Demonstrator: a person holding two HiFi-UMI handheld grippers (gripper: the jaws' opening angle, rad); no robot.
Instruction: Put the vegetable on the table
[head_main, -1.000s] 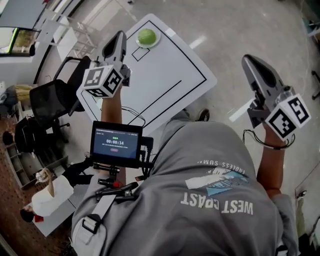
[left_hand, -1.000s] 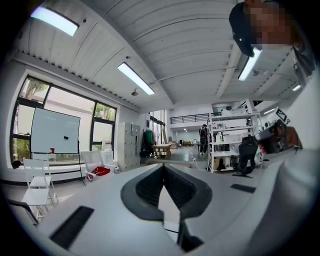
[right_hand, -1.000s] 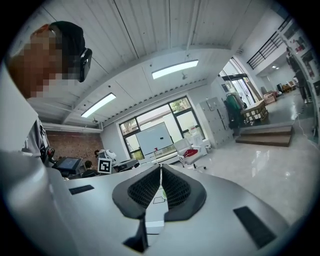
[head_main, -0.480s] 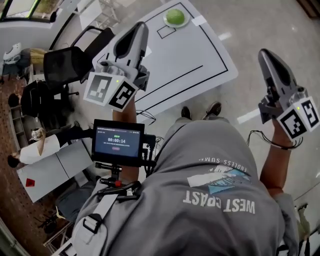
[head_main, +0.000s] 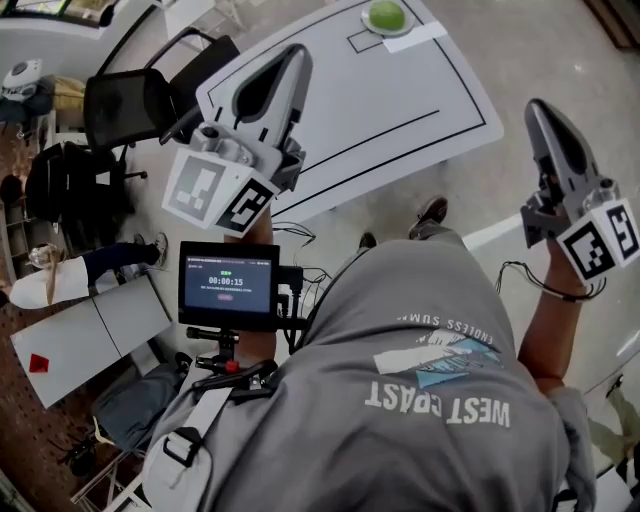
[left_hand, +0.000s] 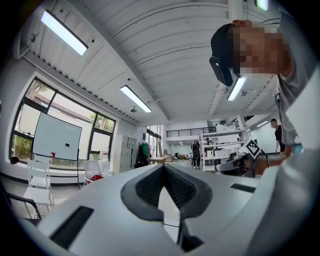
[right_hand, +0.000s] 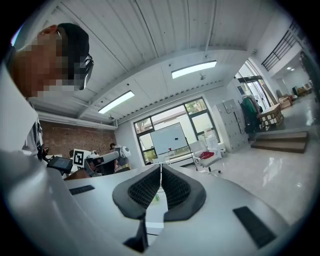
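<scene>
**2 empty grippers aloft, vegetable on its plate at the far corner**

The round green vegetable (head_main: 386, 14) sits on a small white plate (head_main: 388, 33) at the far corner of the white surface (head_main: 400, 100). It is just beside a small black-outlined rectangle (head_main: 362, 41) marked there, and nothing touches it. The left gripper (head_main: 293, 52) is held high over the near part of the surface. The right gripper (head_main: 540, 104) hangs out over the floor, well apart from the vegetable. In each gripper view the fingers (left_hand: 149, 186) are pressed together at the tips with nothing between them.

As a judgement, no hold is in hand. The scene fits an approach to a vegetable due to come off the plate onto the bare surface. It equally fits a retreat after plate and vegetable were set down together, and the pictures do not settle which. If a grasp is meant, it would call for the fingers to spread ahead of contact, a long reach to that corner, and a soft pinch, since a round thing may roll off a shallow plate
</scene>
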